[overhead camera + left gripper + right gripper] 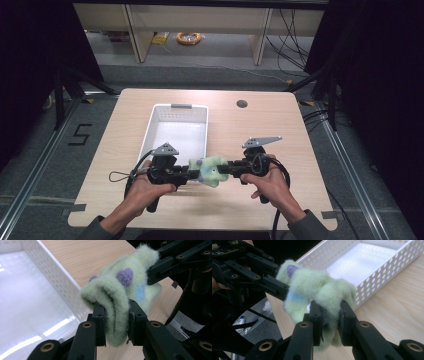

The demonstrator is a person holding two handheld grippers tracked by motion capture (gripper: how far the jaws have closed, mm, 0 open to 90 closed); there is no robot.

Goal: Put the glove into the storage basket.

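White perforated basket (150, 131) sat on the light wood table (265, 135), long side running away from the person, inside bare and glossy. It lay just beyond and left of the hands; nothing stood between it and the tongs. Small dark round hole (242, 104) in the table near the far edge. Floor beyond the table: yellow cable coil (189, 37), loose black cables at right, pale shelf legs. A black "5" mark (80, 134) was taped on the floor left of the table; no other readable writing, no brand seen.

Fuzzy pale-green sock (211, 171) with purple heart shapes and a light blue patch was held off the table, between the two tongs, near the basket's near right corner. Left tongs (192, 175) were clamped narrow on one bunched end of it; the left gripper view showed both pads pressing the folded fabric (117, 312). Right tongs (223, 170) were clamped on the opposite end, pads squeezing the fluff (329, 300) in the right gripper view. The sock was crumpled between them, not stretched flat. Both hands gripped the handles near the table's front edge, cables trailing down.
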